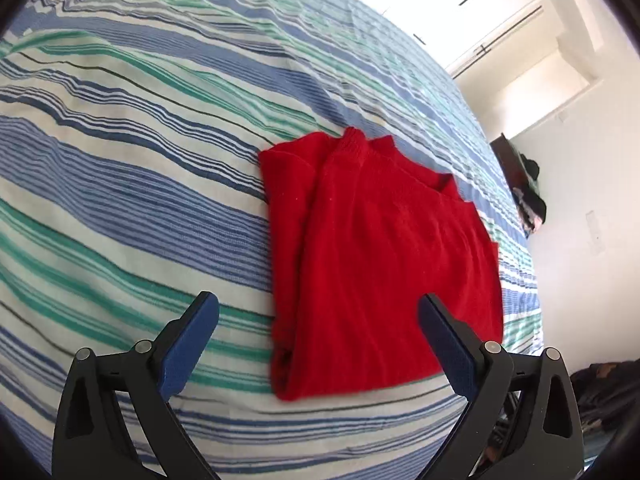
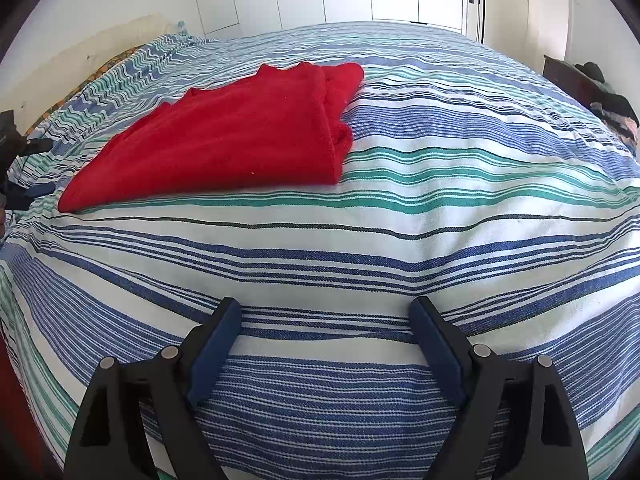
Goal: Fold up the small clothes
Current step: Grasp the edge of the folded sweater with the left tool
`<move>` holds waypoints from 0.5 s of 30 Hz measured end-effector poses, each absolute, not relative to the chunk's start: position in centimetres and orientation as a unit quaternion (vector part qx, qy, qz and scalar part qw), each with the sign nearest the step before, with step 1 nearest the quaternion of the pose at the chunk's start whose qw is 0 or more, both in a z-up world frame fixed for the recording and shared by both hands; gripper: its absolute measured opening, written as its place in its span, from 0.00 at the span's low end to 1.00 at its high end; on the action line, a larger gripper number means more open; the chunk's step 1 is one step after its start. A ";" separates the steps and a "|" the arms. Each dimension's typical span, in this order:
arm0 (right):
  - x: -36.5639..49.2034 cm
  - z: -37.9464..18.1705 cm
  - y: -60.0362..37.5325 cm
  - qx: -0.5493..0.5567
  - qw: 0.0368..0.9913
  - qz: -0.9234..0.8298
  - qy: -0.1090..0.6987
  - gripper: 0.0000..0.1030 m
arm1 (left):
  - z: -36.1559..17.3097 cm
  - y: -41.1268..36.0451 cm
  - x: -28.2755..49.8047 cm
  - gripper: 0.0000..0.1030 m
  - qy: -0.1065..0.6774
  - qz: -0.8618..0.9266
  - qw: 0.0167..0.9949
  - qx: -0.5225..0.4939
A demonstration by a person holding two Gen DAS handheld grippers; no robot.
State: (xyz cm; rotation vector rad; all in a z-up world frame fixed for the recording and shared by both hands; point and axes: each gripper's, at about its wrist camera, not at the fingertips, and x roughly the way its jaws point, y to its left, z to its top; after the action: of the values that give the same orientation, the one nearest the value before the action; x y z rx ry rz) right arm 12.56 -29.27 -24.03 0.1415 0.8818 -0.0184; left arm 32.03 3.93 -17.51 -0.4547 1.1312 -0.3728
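because the striped bedspread (image 2: 400,216) offers the one broad, flat surface in the room, it serves as the folding ground, and its blue, green and white bands run across nearly all of both views. the red sweater (image 1: 372,256) lies on it in a compact, layered shape, ribbed collar turned toward the far side of the bed, one flap doubled over the body along a long crease; this looks like a fold partly or fully made, though which cannot be settled from here. in the left wrist view it sits near the bed's right edge, its lower hem toward the near edge. in the right wrist view the sweater lies toward the far left of the bed, well apart from that tool.

the left gripper (image 1: 318,308) hangs just above the sweater's near hem, fingers spread wide with nothing clamped between them, probably placed so to reach a hem or corner for the next fold. the right gripper (image 2: 324,316) hovers over bare bedspread near the near edge, fingers likewise wide and empty, seemingly kept clear so as not to disturb the cloth.

a dark heap of other clothes (image 2: 612,108) rests beyond the bed's right edge.
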 end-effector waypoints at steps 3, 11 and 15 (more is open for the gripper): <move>12.6 -24.0 -29.3 0.069 0.902 -0.009 0.426 0.83 | -19.7 2.2 35.1 0.69 0.550 -0.185 0.787 -0.210; 12.8 -24.1 -29.3 0.074 0.900 -0.002 0.429 0.87 | -18.7 2.9 36.0 0.08 0.529 -0.146 0.787 -0.281; 13.1 -24.1 -29.3 0.073 0.898 0.003 0.433 0.89 | -13.2 -2.1 36.0 0.08 0.534 -0.153 0.803 -0.216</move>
State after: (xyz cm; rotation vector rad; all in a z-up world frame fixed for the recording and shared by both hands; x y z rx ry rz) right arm 13.06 -29.26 -24.08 0.1505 0.8974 0.0052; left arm 36.02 -2.08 -13.15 -0.4620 1.1435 -0.3280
